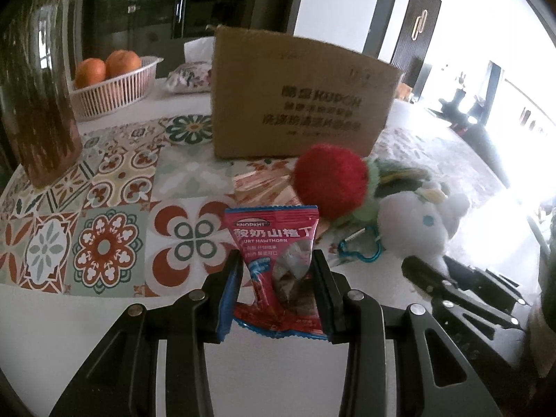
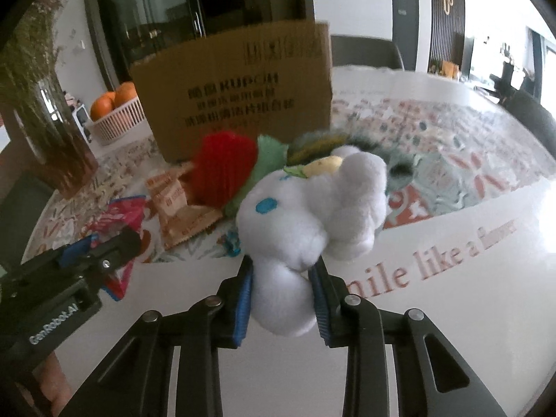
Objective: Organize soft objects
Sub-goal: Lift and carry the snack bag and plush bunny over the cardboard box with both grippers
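Snack pouch (image 1: pixel 276 260) pinched in left gripper (image 1: pixel 278 271); white plush (image 2: pixel 305 215) squeezed in right gripper (image 2: pixel 281 299). Cardboard box (image 1: pixel 295 100) at 12 o'clock, red pompom (image 1: pixel 330 182) between. Lift clear of pile, carry over box rim before releasing. Left view alone shows blue carabiner (image 1: pixel 361 250); right view alone shows brown sachets (image 2: pixel 180 208).

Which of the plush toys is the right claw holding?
The white plush, clamped between the right claw; the red pom-pom plush lies free on the table.
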Action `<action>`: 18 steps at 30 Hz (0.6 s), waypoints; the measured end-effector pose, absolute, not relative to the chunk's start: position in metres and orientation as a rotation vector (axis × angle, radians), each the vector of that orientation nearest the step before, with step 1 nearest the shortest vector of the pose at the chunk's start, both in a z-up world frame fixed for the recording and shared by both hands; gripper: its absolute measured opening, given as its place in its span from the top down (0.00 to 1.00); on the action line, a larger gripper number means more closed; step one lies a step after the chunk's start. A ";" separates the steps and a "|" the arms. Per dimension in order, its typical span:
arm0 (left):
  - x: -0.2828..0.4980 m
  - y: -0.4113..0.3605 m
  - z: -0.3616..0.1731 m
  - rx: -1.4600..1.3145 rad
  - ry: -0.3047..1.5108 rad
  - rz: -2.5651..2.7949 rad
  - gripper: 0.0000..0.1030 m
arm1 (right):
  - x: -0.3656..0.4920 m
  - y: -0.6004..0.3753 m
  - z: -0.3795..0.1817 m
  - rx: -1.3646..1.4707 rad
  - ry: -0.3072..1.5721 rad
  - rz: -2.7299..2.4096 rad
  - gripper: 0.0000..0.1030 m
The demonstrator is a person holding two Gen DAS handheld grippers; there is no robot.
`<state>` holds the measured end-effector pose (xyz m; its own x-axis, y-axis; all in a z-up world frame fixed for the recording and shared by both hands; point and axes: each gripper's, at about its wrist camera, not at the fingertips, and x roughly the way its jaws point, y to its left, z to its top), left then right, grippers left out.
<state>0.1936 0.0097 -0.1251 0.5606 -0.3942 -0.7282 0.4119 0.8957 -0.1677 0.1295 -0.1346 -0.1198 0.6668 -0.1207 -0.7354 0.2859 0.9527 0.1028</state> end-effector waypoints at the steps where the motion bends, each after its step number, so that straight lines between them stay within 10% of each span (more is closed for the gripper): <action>1: 0.191 0.008 -0.122 0.022 0.847 -0.478 0.62 | 0.127 -0.135 -0.116 0.217 0.803 -0.231 0.69; 18: 0.164 -0.002 -0.081 0.008 0.751 -0.513 0.62 | 0.090 -0.135 -0.065 0.162 0.659 -0.226 0.70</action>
